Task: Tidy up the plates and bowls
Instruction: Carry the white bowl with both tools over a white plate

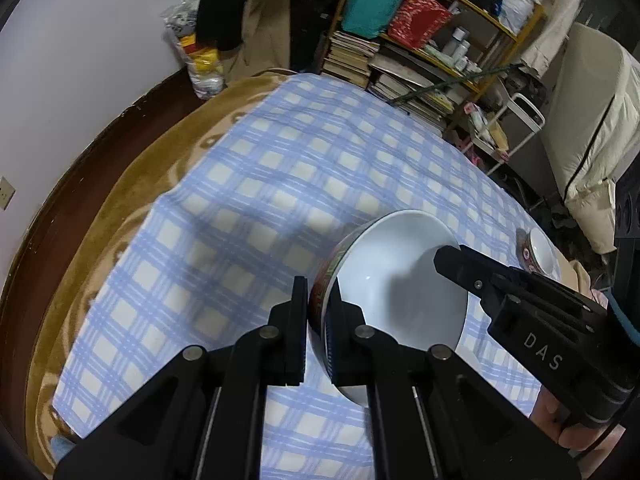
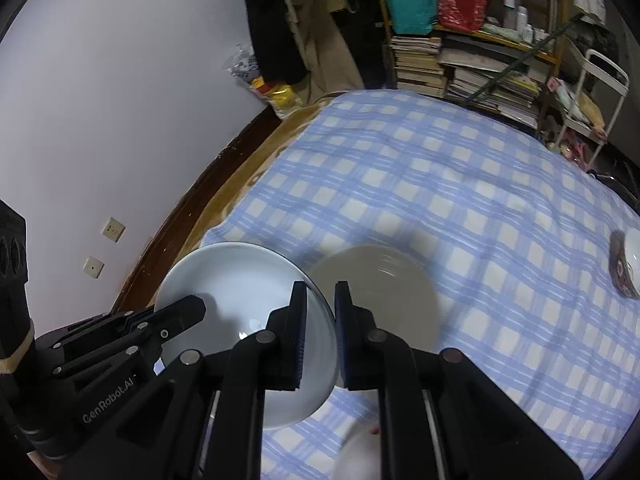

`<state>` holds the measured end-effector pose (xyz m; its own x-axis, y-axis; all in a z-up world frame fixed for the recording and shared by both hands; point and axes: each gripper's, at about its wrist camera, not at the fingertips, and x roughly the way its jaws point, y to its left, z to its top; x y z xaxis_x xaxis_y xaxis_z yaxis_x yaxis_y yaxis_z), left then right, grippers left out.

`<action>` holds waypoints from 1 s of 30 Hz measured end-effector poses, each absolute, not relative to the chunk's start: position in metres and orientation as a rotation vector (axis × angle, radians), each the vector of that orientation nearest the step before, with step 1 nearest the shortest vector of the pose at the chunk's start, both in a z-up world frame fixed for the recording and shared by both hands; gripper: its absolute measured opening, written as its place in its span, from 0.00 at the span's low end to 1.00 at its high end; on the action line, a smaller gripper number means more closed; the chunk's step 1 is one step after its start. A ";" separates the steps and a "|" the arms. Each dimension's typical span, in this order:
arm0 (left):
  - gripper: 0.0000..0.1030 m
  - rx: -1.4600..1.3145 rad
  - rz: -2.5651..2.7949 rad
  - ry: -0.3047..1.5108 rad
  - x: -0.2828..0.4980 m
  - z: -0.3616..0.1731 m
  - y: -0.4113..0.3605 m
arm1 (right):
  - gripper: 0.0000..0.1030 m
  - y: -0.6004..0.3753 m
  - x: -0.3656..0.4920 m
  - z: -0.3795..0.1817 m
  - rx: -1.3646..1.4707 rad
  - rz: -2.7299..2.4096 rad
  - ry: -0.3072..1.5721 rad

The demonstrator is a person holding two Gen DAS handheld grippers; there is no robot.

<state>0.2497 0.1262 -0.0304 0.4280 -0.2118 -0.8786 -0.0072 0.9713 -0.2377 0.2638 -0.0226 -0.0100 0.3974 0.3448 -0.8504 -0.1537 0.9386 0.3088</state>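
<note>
A large white bowl (image 1: 396,280) with a red patterned outside hangs tilted above the blue-checked cloth (image 1: 280,184), held from both sides. My left gripper (image 1: 316,300) is shut on its left rim, one pad outside and one inside. In the same view my right gripper (image 1: 452,256) bites the opposite rim. In the right wrist view, the right gripper (image 2: 321,300) is shut on the bowl (image 2: 240,292) at its right rim, and the left gripper (image 2: 196,308) reaches in from the left. A grey plate (image 2: 384,304) lies on the cloth just beyond. A small patterned bowl (image 2: 628,268) sits far right.
The small bowl (image 1: 538,254) is near the cloth's right edge. A brown blanket (image 1: 120,216) and dark wooden frame border the cloth on the left, by the wall. A bookshelf (image 1: 420,52) and white cart (image 2: 592,100) stand behind. A blurred pale shape (image 2: 356,460) lies below my right gripper.
</note>
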 end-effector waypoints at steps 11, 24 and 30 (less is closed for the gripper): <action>0.08 -0.179 -0.149 1.169 0.260 -0.056 0.079 | 0.15 -0.072 0.257 -0.038 0.272 0.264 1.118; 0.09 -0.148 -0.131 1.238 0.275 -0.107 0.060 | 0.15 -0.086 0.262 -0.091 0.300 0.232 1.165; 0.09 -0.107 -0.131 1.240 0.277 -0.117 0.055 | 0.15 -0.084 0.263 -0.098 0.290 0.229 1.164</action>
